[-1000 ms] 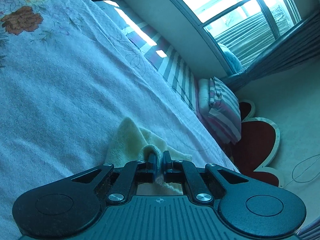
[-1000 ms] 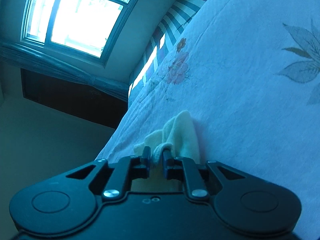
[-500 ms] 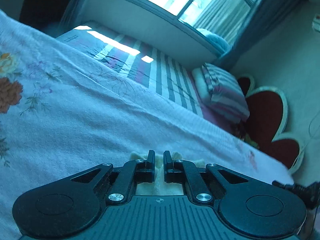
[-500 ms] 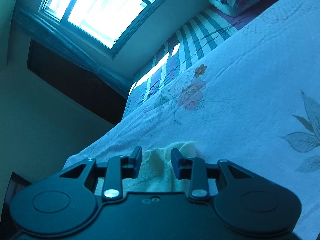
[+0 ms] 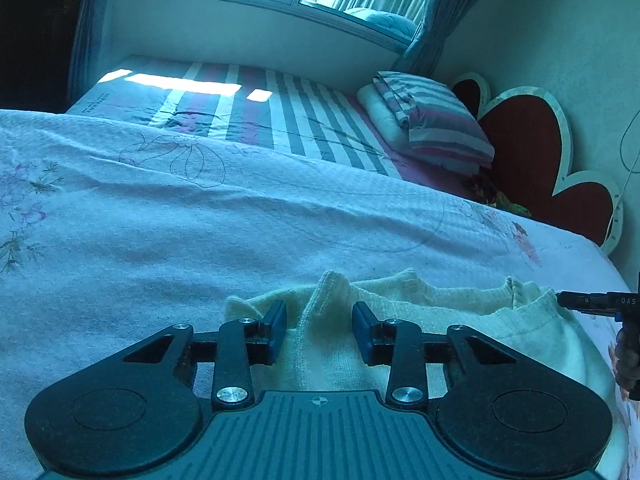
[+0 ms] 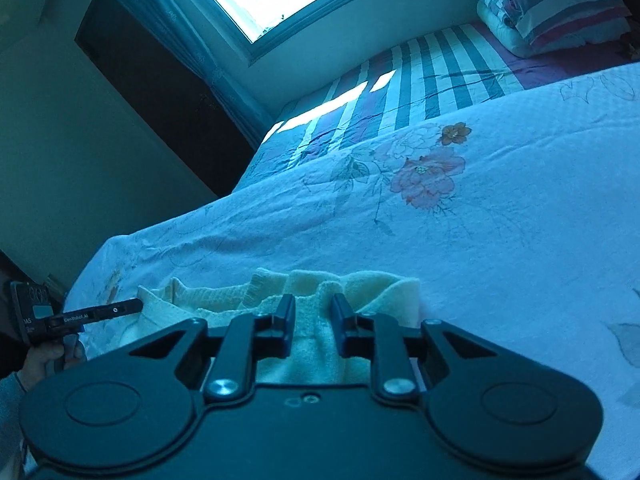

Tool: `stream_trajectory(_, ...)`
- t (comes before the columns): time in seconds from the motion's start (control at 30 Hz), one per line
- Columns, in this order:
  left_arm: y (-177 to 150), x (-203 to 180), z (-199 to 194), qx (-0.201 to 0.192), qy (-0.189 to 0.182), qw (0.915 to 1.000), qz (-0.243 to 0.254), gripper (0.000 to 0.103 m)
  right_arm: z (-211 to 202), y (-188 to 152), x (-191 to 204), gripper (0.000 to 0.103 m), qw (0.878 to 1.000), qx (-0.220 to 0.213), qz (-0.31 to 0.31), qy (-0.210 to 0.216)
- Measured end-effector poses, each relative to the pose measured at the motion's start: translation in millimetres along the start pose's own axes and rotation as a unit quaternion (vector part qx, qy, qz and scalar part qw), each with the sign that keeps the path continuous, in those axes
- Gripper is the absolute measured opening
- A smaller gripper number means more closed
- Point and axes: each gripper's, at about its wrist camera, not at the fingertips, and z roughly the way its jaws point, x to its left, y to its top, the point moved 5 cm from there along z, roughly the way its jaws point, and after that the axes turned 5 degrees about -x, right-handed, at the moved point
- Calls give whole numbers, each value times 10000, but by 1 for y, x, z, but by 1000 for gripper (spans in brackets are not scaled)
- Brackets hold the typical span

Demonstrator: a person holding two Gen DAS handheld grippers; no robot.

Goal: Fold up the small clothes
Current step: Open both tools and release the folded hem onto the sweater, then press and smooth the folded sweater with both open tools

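Letting go — my left gripper has just been opening, jaws now apart over the cream garment at lower centre on the bed; my right gripper has narrowed, cloth between unpinched — this fold looks laid.

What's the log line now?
left gripper: jaws just opened, above garment | right gripper: jaws just closing, garment between | garment on bed

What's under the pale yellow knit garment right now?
The pale yellow knit garment lies on the white floral bedspread, which shows all around it. Whatever sits directly beneath the cloth is covered, and its near edge is hidden behind the tool bodies.
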Motion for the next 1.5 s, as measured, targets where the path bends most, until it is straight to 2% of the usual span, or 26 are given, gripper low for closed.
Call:
stream_trajectory(0.03, -1, 0, 1, 26, -29, 10000, -21, 7, 0, 0, 2, 9, 9999, -23, -132, -91)
stream_trajectory(0.07, -2, -1, 0, -30, -86, 9999, -72, 3, 0, 0, 4, 8, 9996, -32, -252, -135)
stream_trajectory(0.23, 6, -1, -10, -479, -256, 9982, -254, 3, -13, 7, 8, 4, 9990, -318, -328, -34)
stream_trajectory(0.5, 25, 2, -27, -945, -387, 9938, -450, 3, -23, 27, 10, 4, 9966, -763, -280, 129)
stream_trajectory(0.57, 24, 5, -21, -837, -267, 9951, -464, 3, -16, 26, 3, 4, 9974, -695, -173, 15)
stream_trajectory(0.73, 3, 17, 14, -134, 416, 9985, -316, 3, 11, 10, -16, 4, 9988, -252, -43, -415)
stream_trajectory(0.77, 1, 17, 14, -213, 436, 9983, -321, 4, 13, 7, -17, 5, 9988, -222, -50, -437)
stream_trajectory(0.83, 1, 17, 11, -280, 545, 9975, -363, 11, 11, 5, -18, 5, 9985, -242, -36, -497)
stream_trajectory(0.9, 1, 17, -1, -407, 800, 9953, -353, 35, 1, 6, -14, 17, 9971, -372, -110, -649)
stream_trajectory(0.97, 0, 11, -20, -629, 1037, 9924, -183, 54, -14, 8, -7, 18, 9961, -501, -201, -698)
stream_trajectory(1.07, -10, -9, -45, -605, 1205, 9909, 40, 56, -37, -1, 13, 19, 9957, -559, -429, -603)
stream_trajectory(1.13, -19, -26, -54, -618, 1084, 9921, 121, 56, -43, -13, 28, 19, 9965, -482, -538, -418)
stream_trajectory(1.23, -34, -46, -57, -542, 931, 9941, 142, 56, -37, -34, 45, 18, 9961, -224, -764, -389)
stream_trajectory(1.33, -47, -47, -45, -376, 1022, 9938, 206, 56, -27, -46, 48, 18, 9948, -75, -872, -525)
stream_trajectory(1.5, -51, -45, -50, -459, 1000, 9937, 205, 56, -28, -49, 39, 14, 9954, -135, -722, -621)
